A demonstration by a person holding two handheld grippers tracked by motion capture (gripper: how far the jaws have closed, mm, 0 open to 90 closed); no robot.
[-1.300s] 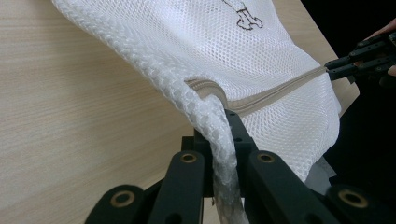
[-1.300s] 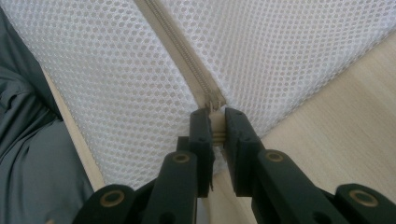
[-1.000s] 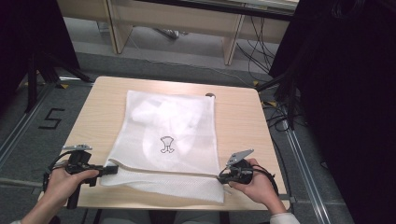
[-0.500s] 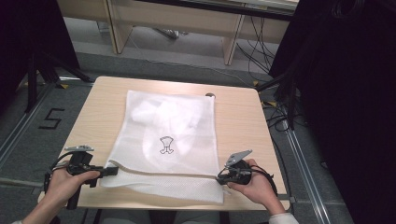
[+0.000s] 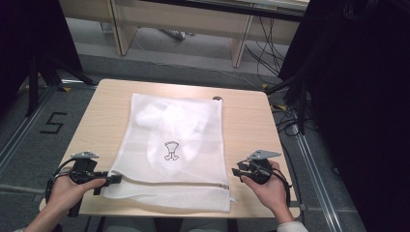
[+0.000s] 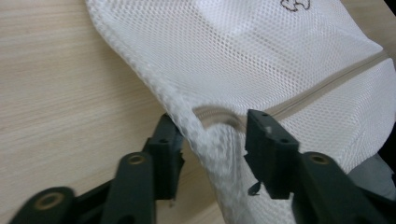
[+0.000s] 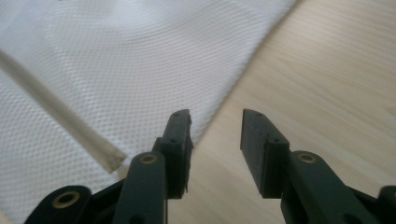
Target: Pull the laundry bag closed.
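A white mesh laundry bag (image 5: 179, 125) with a small black logo lies flat on the wooden table (image 5: 246, 121), its zipper (image 5: 174, 182) running along the near end. My left gripper (image 5: 116, 179) sits at the bag's near left corner. Its jaws have just been opening, and in the left gripper view the gripper (image 6: 215, 135) is open with the bag's (image 6: 261, 46) folded edge and the zipper end (image 6: 219, 116) lying loose between the pads. My right gripper (image 5: 235, 171) has also just been opening. It stands open (image 7: 215, 126) over bare wood, just off the bag's (image 7: 116, 60) right edge, with nothing between its jaws.
The table's near edge (image 5: 159, 213) runs just under the bag's hem. A strip of bare wood lies on each side of the bag. Behind the table are desk legs (image 5: 240, 46) and floor cables (image 5: 270, 63). A "5" mark (image 5: 54, 123) is on the floor at left.
Both grippers have let go of the bag's near corners. The right gripper has drawn a little to the right, off the fabric. The left hand stays where it was.
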